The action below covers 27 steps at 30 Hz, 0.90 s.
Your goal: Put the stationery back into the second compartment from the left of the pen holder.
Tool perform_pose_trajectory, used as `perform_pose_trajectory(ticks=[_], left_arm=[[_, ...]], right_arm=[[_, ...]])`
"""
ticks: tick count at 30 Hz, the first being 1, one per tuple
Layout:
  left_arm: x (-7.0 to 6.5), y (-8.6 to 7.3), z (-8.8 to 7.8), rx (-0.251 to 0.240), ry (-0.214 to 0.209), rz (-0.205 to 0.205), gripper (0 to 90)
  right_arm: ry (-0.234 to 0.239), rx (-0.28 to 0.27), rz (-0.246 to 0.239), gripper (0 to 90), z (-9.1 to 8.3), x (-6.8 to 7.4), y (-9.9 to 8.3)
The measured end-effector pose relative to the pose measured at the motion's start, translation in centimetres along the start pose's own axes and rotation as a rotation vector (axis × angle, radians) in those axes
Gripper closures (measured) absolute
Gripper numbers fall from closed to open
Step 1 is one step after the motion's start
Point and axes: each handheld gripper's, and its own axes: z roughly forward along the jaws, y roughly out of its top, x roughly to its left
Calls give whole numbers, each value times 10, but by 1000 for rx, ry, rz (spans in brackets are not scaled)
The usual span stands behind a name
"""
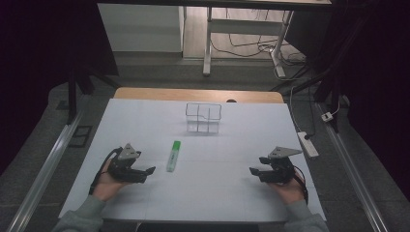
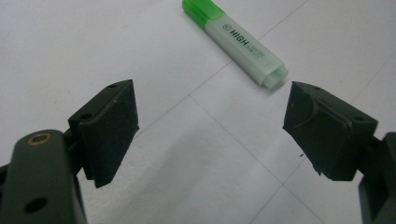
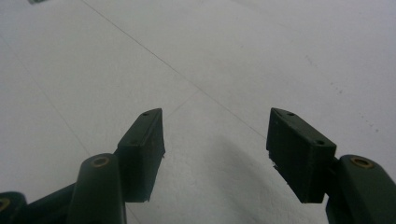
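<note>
Green-capped translucent plastic highlighter [image 2: 233,42] lies flat just ahead of left gripper [image 2: 210,116], jaws apart and empty; right gripper [image 3: 215,135] likewise spread.

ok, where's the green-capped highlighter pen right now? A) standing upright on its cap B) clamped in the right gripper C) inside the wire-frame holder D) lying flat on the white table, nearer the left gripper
D: the green-capped highlighter pen lies flat on the white table, just ahead of the open left gripper, apart from the wire-frame holder.
</note>
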Motion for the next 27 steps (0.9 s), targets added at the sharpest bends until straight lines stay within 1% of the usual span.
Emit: perform_pose_trajectory(ticks=[5,8,13,15,20,21,27], left_arm=[[-2,7,2,4,-10,-6,176],[-2,9,4,11,-12,-13,177],[-1,14,7,20,-11,-51,178],[0,16,8,20,-11,-59,180],[1,21,12,28,-7,-64,180],[0,23,15,34,-1,-62,181],[-1,31,23,49,1,-61,182]], right_arm=[[-9,9,-5,365,1,1,0],[-10,13,-5,365,1,1,-1],[-15,16,-7,365,2,1,-1],[-17,18,-11,366,2,1,-1],[-18,22,-10,365,3,2,-1],[-19,22,-9,365,3,2,-1],[-23,28,-11,365,4,2,-1]])
